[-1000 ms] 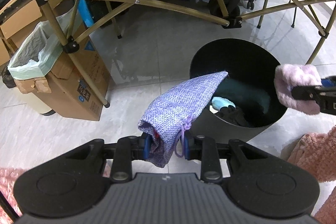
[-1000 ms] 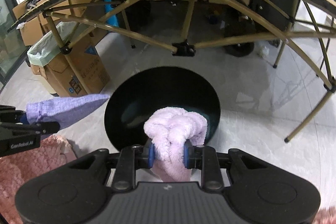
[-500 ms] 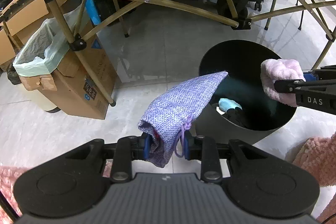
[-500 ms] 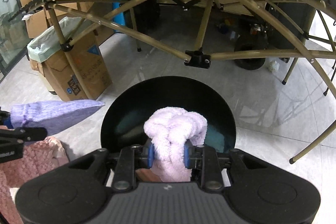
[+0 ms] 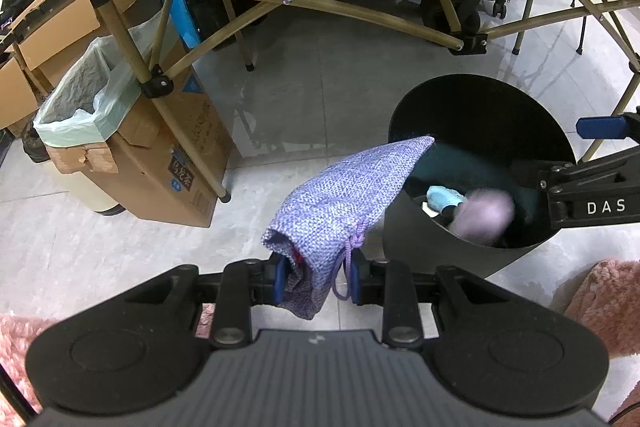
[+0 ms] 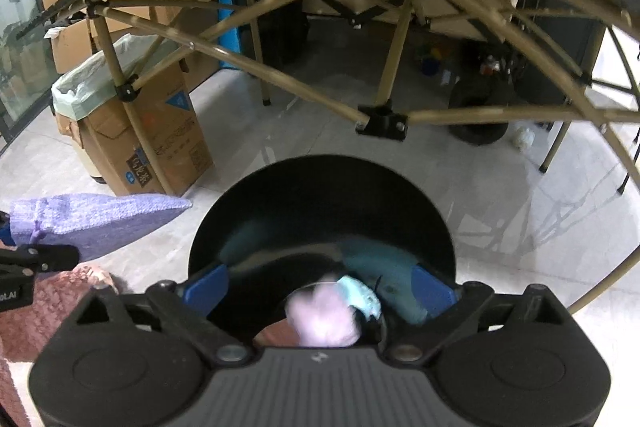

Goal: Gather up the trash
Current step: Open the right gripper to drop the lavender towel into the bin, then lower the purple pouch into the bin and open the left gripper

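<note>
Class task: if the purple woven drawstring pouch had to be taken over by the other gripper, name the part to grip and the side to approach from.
Grip the free, flat tapering end of the purple pouch, probably coming from the bin side, where the open right gripper already is. The left gripper is shut on the gathered drawstring neck, so only that end, reaching towards the bin rim, is exposed.
</note>
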`<move>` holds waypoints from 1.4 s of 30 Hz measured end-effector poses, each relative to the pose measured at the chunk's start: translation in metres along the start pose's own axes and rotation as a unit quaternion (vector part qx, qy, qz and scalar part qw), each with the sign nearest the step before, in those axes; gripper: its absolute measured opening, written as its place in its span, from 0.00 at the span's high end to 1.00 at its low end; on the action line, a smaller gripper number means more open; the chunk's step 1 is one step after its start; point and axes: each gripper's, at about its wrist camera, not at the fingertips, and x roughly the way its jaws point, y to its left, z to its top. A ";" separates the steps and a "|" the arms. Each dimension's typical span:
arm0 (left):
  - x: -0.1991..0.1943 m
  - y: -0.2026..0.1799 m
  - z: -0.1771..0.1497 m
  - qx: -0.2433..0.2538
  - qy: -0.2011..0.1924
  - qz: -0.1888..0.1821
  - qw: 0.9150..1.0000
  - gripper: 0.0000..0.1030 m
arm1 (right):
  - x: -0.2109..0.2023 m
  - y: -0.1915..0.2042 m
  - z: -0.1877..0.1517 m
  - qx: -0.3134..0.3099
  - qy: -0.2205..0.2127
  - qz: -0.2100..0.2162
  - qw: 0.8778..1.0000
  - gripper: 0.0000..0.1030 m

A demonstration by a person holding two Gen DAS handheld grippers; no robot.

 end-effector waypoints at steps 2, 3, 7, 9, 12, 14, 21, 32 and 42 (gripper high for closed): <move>-0.001 -0.001 0.000 0.004 -0.002 0.004 1.000 0.72 | -0.001 0.000 0.000 -0.003 0.000 -0.006 1.000 0.00; -0.002 -0.002 0.001 0.006 -0.004 0.006 1.000 0.72 | 0.000 0.000 0.000 -0.004 0.002 -0.011 1.000 0.00; -0.005 -0.007 0.003 0.019 -0.012 0.012 1.000 0.72 | 0.000 -0.003 0.000 -0.006 0.008 -0.032 0.999 0.00; -0.006 -0.011 0.004 0.026 -0.015 0.014 0.999 0.72 | 0.000 -0.006 0.000 0.007 0.008 -0.047 0.999 0.00; -0.006 -0.015 0.007 0.033 -0.018 0.013 0.999 0.72 | -0.003 -0.014 -0.001 0.026 0.010 -0.053 0.998 0.00; -0.005 -0.019 0.009 0.037 -0.018 0.011 0.999 0.72 | -0.005 -0.020 -0.002 0.041 0.011 -0.057 0.997 0.00; 0.000 -0.034 0.019 0.051 -0.014 0.002 0.999 0.72 | -0.016 -0.046 -0.002 0.096 0.007 -0.065 0.993 0.00; 0.014 -0.067 0.042 0.069 -0.010 -0.031 0.997 0.72 | -0.037 -0.090 0.000 0.175 -0.019 -0.095 0.980 0.00; 0.033 -0.105 0.066 0.083 -0.008 -0.062 0.995 0.72 | -0.042 -0.106 -0.002 0.217 -0.025 -0.101 0.971 0.00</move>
